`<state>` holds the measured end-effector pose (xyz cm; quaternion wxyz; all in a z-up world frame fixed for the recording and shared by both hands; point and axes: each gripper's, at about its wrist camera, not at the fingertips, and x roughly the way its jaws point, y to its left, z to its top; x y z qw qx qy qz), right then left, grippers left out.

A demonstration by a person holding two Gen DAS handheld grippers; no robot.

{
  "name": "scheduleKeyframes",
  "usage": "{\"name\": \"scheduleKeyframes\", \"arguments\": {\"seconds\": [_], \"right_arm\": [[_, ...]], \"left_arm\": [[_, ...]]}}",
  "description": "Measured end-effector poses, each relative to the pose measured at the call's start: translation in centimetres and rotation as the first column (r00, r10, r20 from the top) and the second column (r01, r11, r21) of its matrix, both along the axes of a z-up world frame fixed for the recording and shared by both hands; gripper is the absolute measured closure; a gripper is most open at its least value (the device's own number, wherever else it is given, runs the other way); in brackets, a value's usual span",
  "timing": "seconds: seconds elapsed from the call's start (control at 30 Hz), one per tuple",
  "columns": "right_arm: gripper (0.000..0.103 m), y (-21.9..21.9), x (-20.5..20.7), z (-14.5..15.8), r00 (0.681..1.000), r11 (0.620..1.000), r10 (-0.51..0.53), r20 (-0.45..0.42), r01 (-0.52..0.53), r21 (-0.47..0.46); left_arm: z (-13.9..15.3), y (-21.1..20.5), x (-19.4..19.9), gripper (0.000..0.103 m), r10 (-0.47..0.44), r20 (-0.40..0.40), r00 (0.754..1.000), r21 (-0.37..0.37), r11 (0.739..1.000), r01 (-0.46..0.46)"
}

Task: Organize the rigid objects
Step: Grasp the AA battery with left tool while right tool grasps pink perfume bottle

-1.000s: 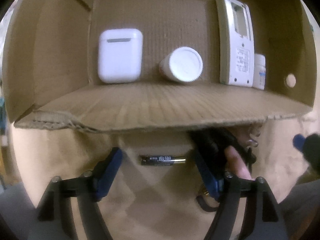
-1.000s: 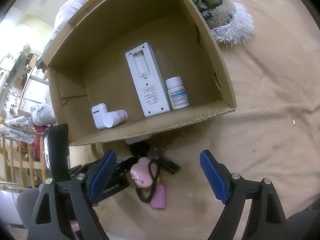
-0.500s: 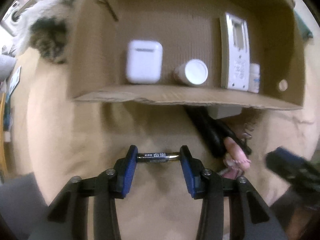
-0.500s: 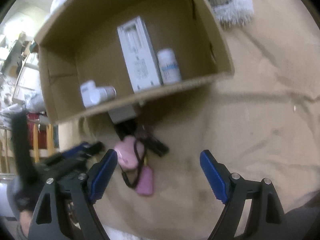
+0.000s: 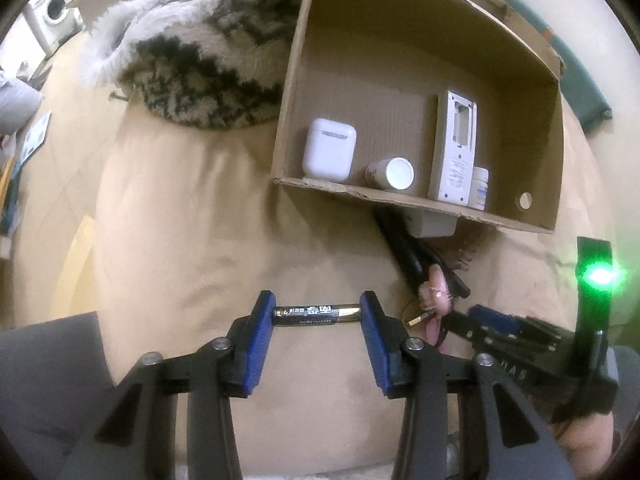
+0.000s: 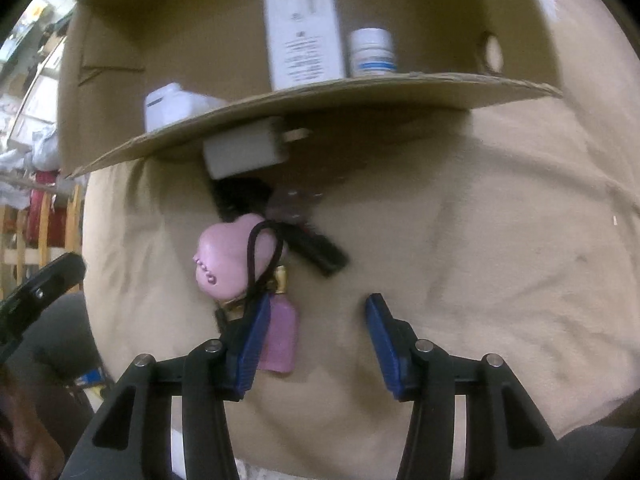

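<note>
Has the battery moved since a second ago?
Yes. The battery, then lying near the cardboard box, now sits farther from it, clamped end to end in the left claw.

Beige cloth (image 5: 180, 240) spread underneath; shaggy patterned rug (image 5: 192, 60) at 11 o'clock; washing machine (image 5: 54, 10) seen at 10 o'clock.

Your light's dim, warm, indoor. Left view's sharp at centre; a green LED (image 5: 599, 278) flares w/ glare at right. Right view's soft, motion-blurred, esp. the box (image 6: 400, 92) rim. Shadow pools under the box. Fisheye bends both edges, corners black.
</note>
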<state>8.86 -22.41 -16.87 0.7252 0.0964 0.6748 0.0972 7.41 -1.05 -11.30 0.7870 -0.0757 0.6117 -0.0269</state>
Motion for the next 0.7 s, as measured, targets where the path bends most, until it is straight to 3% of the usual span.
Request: {"name": "scheduleKeyframes", "arguments": {"seconds": [0.13, 0.3, 0.33, 0.4, 0.7], "right_arm": [[0.05, 1.5, -0.8, -0.9, 0.998, 0.998, 0.06, -0.02, -0.06, -0.017], [0.051, 3.4, -1.5, -1.3, 0.989, 0.982, 0.149, 0.002, -0.147, -0.119], [0.056, 3.6, -1.6, -1.3, 0.987, 0.978, 0.161, 0.009, -0.159, -0.136], [0.077, 3.9, -1.9, -1.1, 0.982, 0.969, 0.189, 0.027, -0.182, -0.166], [0.077, 2.4, -4.9, 1.3, 0.981, 0.969, 0.187, 0.047, -0.177, -0.173]], "left_arm": [[0.2, -0.6, 0.5, 0.063, 0.002, 0.004, 1.0, 0.013, 1.0, -0.002], [-0.3, -1.5, 1.0, 0.063, -0.003, -0.005, 1.0, 0.009, 1.0, 0.003], [-0.3, -1.8, 1.0, 0.063, -0.006, -0.004, 1.0, 0.014, 1.0, 0.006], [-0.3, -2.0, 1.2, 0.063, -0.009, -0.002, 1.0, 0.024, 1.0, 0.009], [-0.2, -0.7, 1.2, 0.063, 0.033, -0.001, 0.999, 0.036, 0.999, -0.033]]}}
